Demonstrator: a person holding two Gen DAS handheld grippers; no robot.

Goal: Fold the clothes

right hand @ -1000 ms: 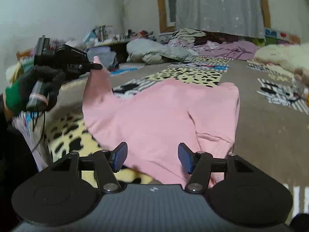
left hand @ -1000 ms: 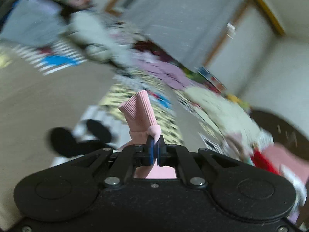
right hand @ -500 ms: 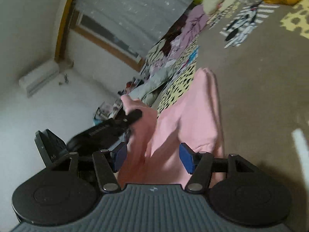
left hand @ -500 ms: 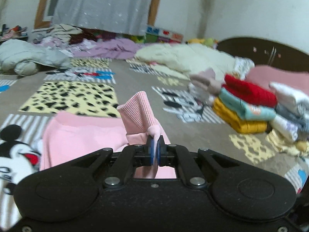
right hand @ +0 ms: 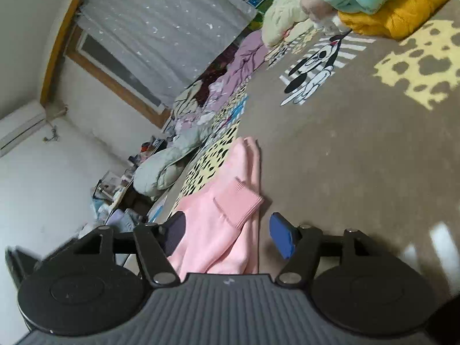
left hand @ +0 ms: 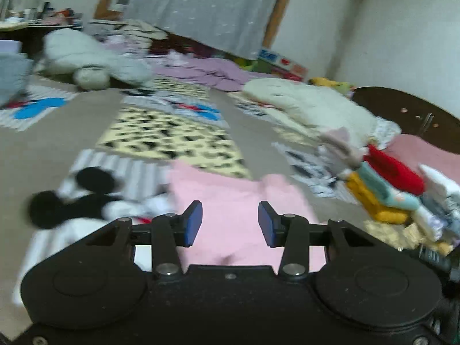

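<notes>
A pink sweater lies flat on the patterned bed cover, just ahead of my left gripper, which is open and empty above its near part. In the right wrist view the sweater lies with one sleeve folded across its body, the ribbed cuff on top. My right gripper is open and empty, its jaws to either side of the sweater's near edge, above it.
A stack of folded clothes in yellow, teal, red and white sits at the right; it also shows in the right wrist view. Loose bedding and clothes pile at the far side. A dark headboard stands far right.
My left gripper has opened and let go of the pink sleeve cuff, which now lies folded across the sweater. My right gripper stays open and has tilted.
</notes>
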